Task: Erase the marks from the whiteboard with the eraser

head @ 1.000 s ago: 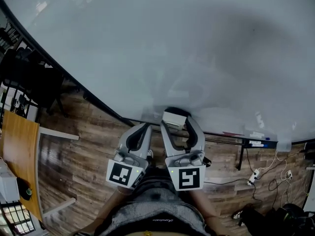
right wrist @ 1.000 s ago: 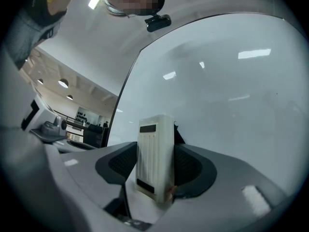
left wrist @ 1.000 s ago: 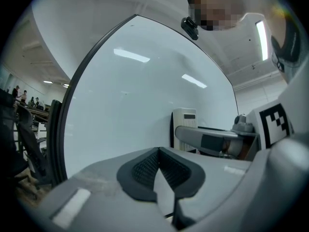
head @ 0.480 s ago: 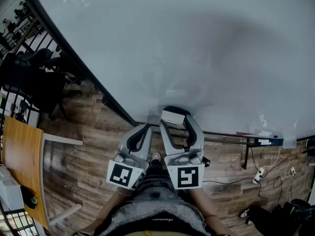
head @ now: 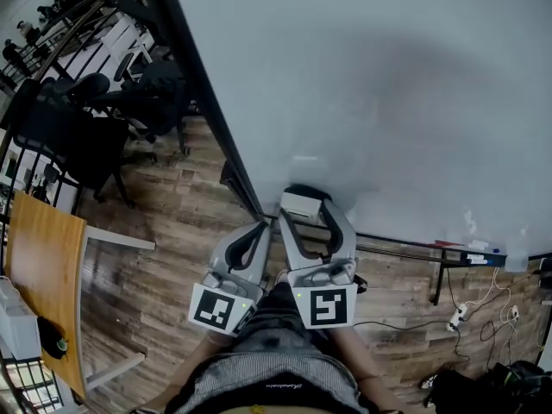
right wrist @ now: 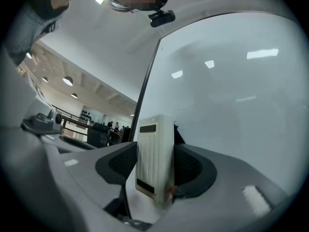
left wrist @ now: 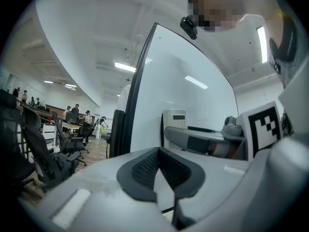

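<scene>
The right gripper point(head: 308, 199) is held low in front of the person's body and points away from them toward the lower edge of the whiteboard point(head: 388, 102). Its fingers point(right wrist: 195, 166) are closed onto the eraser point(right wrist: 154, 153), a cream ribbed block that stands upright between them and rises well above the finger pads. The eraser's dark backing faces the board on the fingers' right side. It sits close to the board, but contact cannot be made out.

The left gripper point(head: 258, 225) is carried just beside the right one at about the same height, angled slightly inward, so the two bodies nearly touch at the marker cubes. Its fingers point(left wrist: 140, 168) are drawn together at the tips with nothing between them. They aim past the board's dark left frame point(head: 211, 110). Both forearms come up from the bottom of the head view, tucked close to the torso.

Beyond the left fingers lies wooden floor point(head: 155, 231). Black office chairs point(head: 86, 145) stand farther left, and an orange surface point(head: 34, 266) is at the edge. To the right of the right fingers, the board's tray point(head: 466, 253) runs along its lower edge.
</scene>
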The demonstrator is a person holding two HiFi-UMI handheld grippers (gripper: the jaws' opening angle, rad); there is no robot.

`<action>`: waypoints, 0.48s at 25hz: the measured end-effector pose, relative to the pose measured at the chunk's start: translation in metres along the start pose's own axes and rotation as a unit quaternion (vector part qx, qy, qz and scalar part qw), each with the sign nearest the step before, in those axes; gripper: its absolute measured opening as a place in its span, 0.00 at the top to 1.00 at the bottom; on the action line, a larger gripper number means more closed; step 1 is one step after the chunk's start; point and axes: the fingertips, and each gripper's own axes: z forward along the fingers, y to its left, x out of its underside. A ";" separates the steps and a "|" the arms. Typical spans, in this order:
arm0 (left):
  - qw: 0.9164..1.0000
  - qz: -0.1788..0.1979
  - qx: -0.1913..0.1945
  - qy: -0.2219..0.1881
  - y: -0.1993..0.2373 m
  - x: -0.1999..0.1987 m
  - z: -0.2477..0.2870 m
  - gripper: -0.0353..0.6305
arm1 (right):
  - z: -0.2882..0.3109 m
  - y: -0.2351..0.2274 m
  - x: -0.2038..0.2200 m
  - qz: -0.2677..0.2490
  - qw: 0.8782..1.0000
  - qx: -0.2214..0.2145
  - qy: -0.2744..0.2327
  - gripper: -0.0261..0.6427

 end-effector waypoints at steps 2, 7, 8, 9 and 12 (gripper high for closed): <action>1.000 -0.001 -0.010 0.001 0.009 0.001 -0.009 0.94 | 0.008 0.012 0.000 -0.002 1.000 -0.015 -0.001 0.61; 0.999 -0.002 -0.041 -0.001 0.033 0.000 -0.031 0.94 | 0.024 0.035 0.005 0.007 0.999 -0.033 0.001 0.61; 0.999 -0.003 -0.047 -0.001 0.038 0.000 -0.035 0.94 | 0.026 0.038 0.004 0.009 0.999 -0.033 0.000 0.61; 0.999 -0.003 -0.052 -0.001 0.044 0.000 -0.039 0.94 | 0.028 0.040 0.005 0.009 0.999 -0.032 0.000 0.61; 0.998 -0.006 -0.066 0.002 0.059 0.002 -0.049 0.94 | 0.033 0.044 0.004 0.003 0.999 -0.032 -0.003 0.61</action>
